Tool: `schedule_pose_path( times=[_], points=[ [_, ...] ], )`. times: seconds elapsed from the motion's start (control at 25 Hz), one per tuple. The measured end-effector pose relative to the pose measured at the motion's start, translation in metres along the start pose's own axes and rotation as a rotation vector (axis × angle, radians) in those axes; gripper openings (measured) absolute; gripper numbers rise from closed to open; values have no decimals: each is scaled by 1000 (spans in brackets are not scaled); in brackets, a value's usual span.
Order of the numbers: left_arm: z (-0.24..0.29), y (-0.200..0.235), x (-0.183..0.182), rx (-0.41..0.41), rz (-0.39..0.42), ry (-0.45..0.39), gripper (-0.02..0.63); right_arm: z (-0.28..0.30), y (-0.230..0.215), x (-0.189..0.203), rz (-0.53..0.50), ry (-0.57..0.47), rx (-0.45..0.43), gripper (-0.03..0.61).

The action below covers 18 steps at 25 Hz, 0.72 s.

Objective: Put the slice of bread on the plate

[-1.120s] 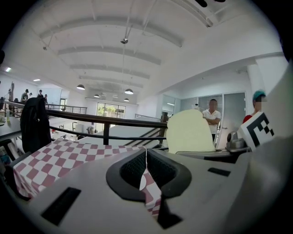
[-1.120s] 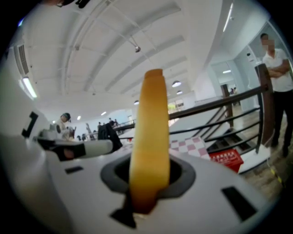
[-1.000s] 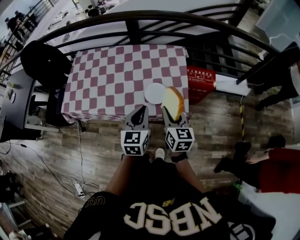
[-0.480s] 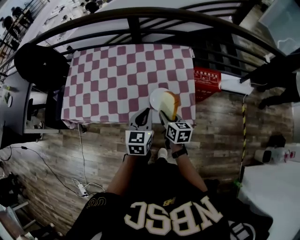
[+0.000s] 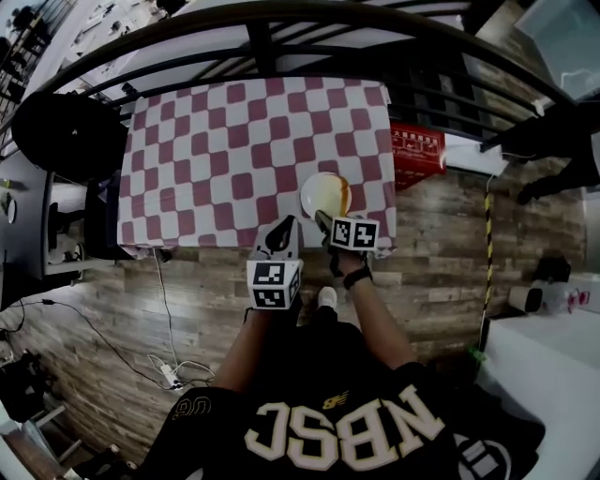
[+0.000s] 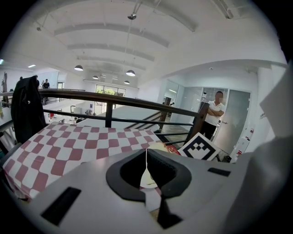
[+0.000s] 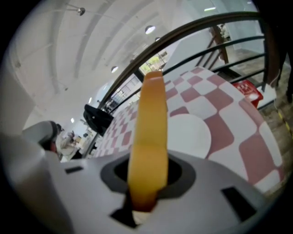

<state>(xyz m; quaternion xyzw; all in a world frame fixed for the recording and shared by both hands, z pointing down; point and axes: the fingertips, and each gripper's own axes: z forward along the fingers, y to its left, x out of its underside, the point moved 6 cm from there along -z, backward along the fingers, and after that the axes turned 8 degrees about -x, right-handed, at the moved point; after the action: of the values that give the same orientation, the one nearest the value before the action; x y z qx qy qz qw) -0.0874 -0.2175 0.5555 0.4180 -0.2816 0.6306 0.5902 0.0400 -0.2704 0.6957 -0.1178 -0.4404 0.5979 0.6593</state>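
The slice of bread [image 5: 339, 195], pale with a brown crust, hangs over the white plate [image 5: 314, 194] near the front right edge of the checked table [image 5: 216, 141]. My right gripper [image 5: 325, 221] is shut on its lower end. In the right gripper view the bread [image 7: 149, 132] stands edge-on between the jaws, with the plate [image 7: 187, 135] just behind it. I cannot tell whether bread and plate touch. My left gripper [image 5: 280, 229] hovers at the table's front edge, left of the plate. It is shut and empty [image 6: 146, 157].
A black railing [image 5: 281, 23] curves round the table's far side. A dark jacket [image 5: 66, 131] hangs on a chair at the left. A red sign [image 5: 417, 150] stands right of the table. A person [image 6: 213, 114] stands beyond the railing. Cables [image 5: 169, 366] lie on the wooden floor.
My right gripper has come down and forward with the bread, from above the table's edge to low over the plate. My left gripper has sunk a little towards the table's edge.
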Motion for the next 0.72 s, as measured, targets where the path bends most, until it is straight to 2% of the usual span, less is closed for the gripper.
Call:
schedule_pose_path(
  times=[0.08, 0.2, 0.44, 0.56, 0.72],
  points=[
    [2, 0, 1, 7, -1, 7, 26, 9, -5, -1, 43, 27, -19, 100],
    [5, 1, 4, 14, 0, 16, 26, 26, -10, 1, 161, 47, -83, 100],
    [3, 5, 9, 19, -13, 27, 26, 49, -22, 12, 286, 128, -73, 100],
    [2, 9, 10, 16, -18, 31, 26, 52, -24, 11, 292, 140, -50, 101],
    [2, 15, 13, 6, -29, 41, 26, 50, -26, 5, 230, 167, -1, 109]
  ],
)
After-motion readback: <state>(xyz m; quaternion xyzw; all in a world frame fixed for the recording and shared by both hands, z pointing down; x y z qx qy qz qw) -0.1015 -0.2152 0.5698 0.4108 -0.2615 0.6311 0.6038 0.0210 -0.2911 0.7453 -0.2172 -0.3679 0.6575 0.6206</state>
